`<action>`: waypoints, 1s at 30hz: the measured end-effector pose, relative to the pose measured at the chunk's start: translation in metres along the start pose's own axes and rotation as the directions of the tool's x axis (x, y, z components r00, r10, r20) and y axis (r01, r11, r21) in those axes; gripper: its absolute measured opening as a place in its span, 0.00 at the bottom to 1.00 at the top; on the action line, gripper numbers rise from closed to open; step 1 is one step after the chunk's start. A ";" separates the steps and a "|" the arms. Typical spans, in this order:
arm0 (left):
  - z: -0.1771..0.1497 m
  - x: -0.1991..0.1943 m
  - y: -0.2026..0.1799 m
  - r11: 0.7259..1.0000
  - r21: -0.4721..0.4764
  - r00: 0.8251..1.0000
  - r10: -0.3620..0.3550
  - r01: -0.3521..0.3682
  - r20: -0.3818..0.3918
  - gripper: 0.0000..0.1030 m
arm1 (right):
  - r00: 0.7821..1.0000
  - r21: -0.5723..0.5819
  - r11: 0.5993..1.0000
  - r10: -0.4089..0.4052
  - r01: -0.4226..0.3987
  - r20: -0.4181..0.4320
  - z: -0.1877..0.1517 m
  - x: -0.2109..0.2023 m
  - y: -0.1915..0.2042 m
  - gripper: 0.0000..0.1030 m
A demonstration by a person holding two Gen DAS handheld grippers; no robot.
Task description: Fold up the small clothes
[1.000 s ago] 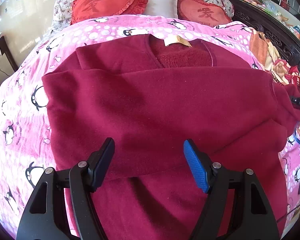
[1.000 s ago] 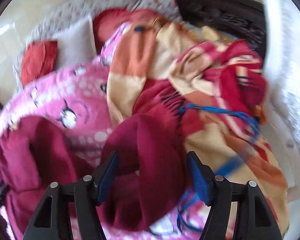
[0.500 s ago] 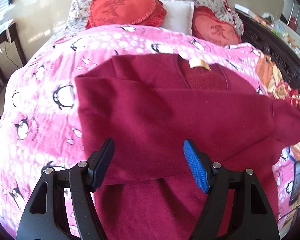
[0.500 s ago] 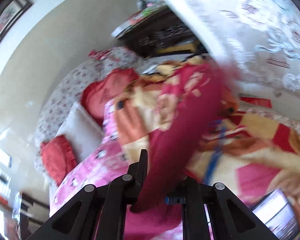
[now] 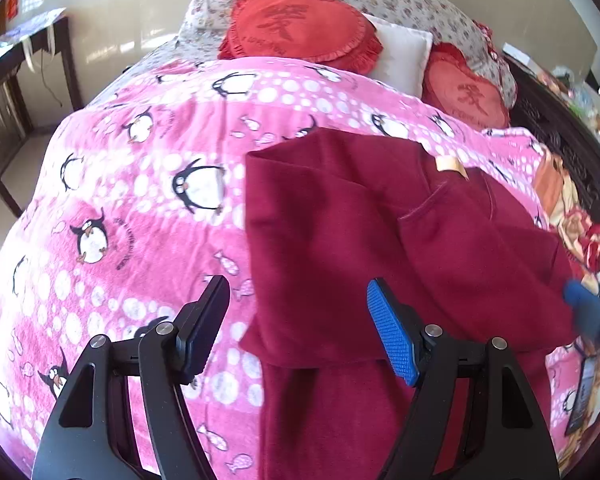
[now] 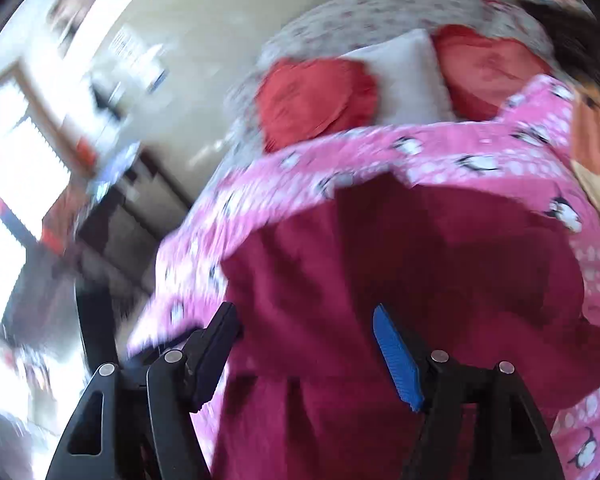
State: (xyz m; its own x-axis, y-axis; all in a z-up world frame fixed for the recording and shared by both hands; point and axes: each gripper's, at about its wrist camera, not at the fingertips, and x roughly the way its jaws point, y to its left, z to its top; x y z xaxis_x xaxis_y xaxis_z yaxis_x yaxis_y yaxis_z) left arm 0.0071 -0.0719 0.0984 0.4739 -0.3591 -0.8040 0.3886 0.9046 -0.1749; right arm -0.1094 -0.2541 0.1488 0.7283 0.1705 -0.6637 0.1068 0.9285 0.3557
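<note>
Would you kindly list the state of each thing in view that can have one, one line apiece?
Left gripper: open, nothing between its fingers.
Right gripper: open, jaws just opened, nothing gripped.
Dark red sweater: lying on the bed, both sleeves folded across the body, neck label showing.
Penguin blanket: spread flat under the sweater.
Orange blanket: bunched at the bed's right edge.
Heart cushions: propped at the headboard.
</note>
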 end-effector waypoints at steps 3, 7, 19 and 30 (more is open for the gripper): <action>0.000 0.000 0.009 1.000 -0.023 1.000 -0.019 0.019 -0.005 0.70 | 0.998 -0.080 0.995 -0.065 0.067 0.027 -0.019 -0.020 -0.013 0.66; 0.000 0.005 0.011 0.998 -0.042 0.999 -0.054 0.053 -0.009 0.70 | 0.985 0.052 0.984 -0.173 0.173 -0.009 -0.023 -0.029 -0.074 0.66; 0.021 0.025 -0.042 0.991 0.008 0.991 -0.130 0.131 -0.037 0.70 | 0.985 -0.009 0.985 -0.173 0.173 0.010 0.007 -0.002 -0.083 0.66; 0.016 0.008 0.002 0.994 -0.052 0.995 -0.097 0.095 -0.034 0.70 | 0.988 -0.197 0.973 -0.134 0.118 -0.071 0.015 0.048 -0.066 0.05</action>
State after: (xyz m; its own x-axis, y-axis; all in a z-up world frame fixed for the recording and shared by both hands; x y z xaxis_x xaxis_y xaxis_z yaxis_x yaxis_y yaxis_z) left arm 0.0243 -0.0772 0.1004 0.4072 -0.4368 -0.8021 0.3898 0.8773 -0.2799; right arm -0.0714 -0.3123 0.1027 0.6573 0.0677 -0.7506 0.0565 0.9887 0.1386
